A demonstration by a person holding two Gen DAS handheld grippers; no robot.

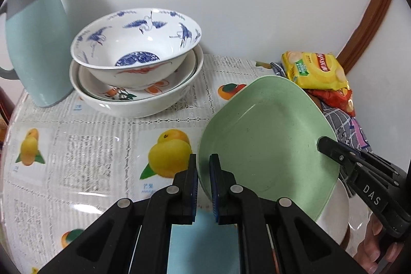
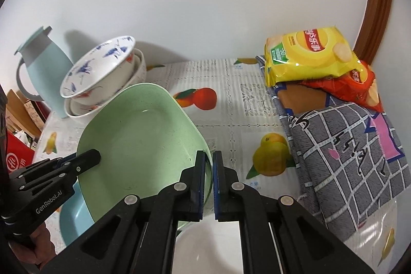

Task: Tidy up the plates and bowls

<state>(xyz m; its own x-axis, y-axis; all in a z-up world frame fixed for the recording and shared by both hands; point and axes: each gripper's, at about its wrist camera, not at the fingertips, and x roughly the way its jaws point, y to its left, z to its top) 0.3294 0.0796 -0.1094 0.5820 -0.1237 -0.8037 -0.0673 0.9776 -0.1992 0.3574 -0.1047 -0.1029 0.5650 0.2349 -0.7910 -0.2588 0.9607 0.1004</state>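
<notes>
Green plate (image 1: 267, 135) pinched at opposite rims by left tongs (image 1: 204, 171) and right tongs (image 2: 209, 166)

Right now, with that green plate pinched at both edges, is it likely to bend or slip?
The green plate looks like stiff, light plastic: it holds its shape while tilted. Its smooth rim could slip, though the left tongs and right tongs clamp opposite edges. Dropped, it probably wouldn't shatter like the crane-painted bowl.

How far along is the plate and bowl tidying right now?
Done: crane bowl nested in the stack by the jug. In hand: both claws, left and right, grip the green plate's opposite rims. Left: blue and white dishes beneath.
</notes>
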